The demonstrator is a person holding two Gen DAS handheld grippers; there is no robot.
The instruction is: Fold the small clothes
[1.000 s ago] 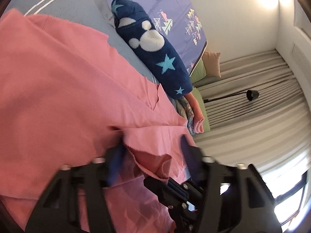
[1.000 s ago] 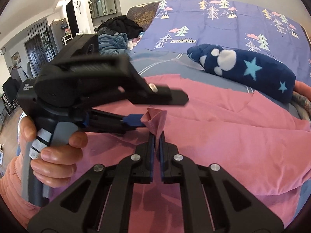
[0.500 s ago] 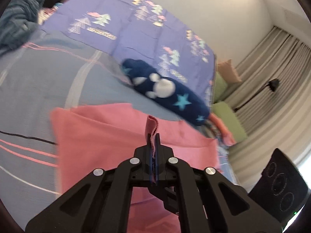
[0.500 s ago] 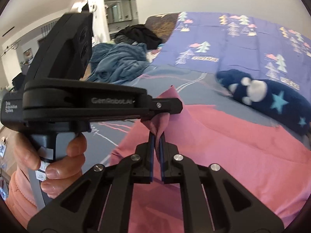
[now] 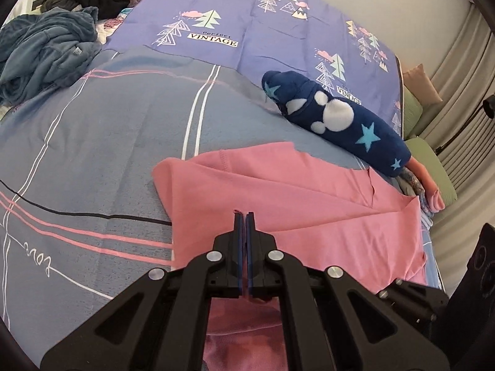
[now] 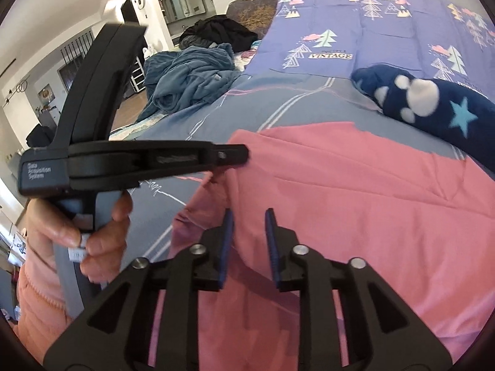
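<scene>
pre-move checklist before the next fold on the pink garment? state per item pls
1. Left gripper shut on pink garment: ok, a sliver of pink shows between the pads.
2. Right gripper letting go: ok, jaws opening, pads clear of the fabric.
3. Garment flat on bed cover: not ok, creases and a lifted edge.
4. Space beside garment: ok, navy star bundle lies just past its far edge.
5. Blue blanket clear of garment: ok.
6. Garment's near hem: cannot tell, hidden by grippers.
</scene>
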